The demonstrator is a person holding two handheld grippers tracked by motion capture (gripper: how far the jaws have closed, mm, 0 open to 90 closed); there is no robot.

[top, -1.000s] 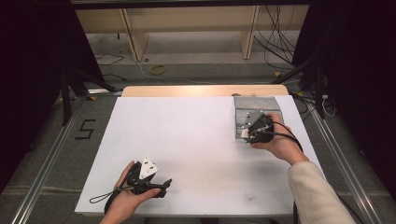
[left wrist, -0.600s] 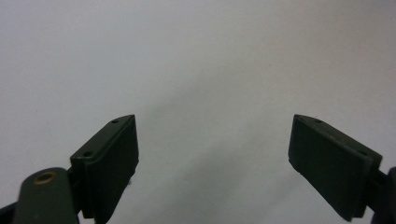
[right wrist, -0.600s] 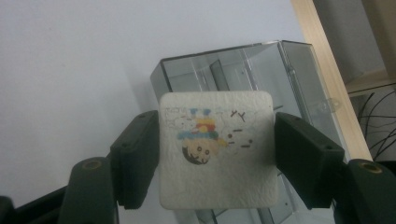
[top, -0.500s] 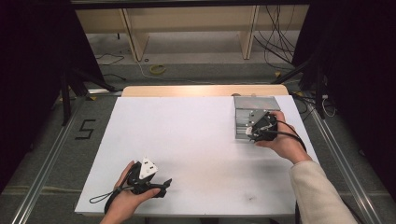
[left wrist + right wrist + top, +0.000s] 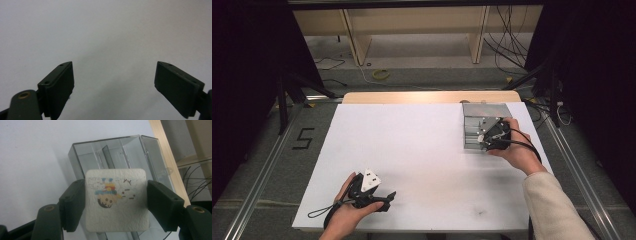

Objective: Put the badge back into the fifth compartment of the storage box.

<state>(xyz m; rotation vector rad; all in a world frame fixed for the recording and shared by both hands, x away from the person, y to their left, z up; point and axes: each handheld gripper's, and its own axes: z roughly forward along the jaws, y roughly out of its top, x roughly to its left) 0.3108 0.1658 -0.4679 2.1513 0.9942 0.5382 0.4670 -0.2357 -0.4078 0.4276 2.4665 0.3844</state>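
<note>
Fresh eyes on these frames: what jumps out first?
The white square coaster with a colourful cartoon print, clamped between the right gripper jaws just above the clear grey compartment box at the table's far right. Next, the big bare white table top, with the left gripper open and empty at its near left edge.

- Square white coaster (image 5: pixel 115 199) with a colourful cartoon print, held flat-faced over the box.
- Clear grey compartmented box (image 5: pixel 125 152) standing at the table's far right.
</note>
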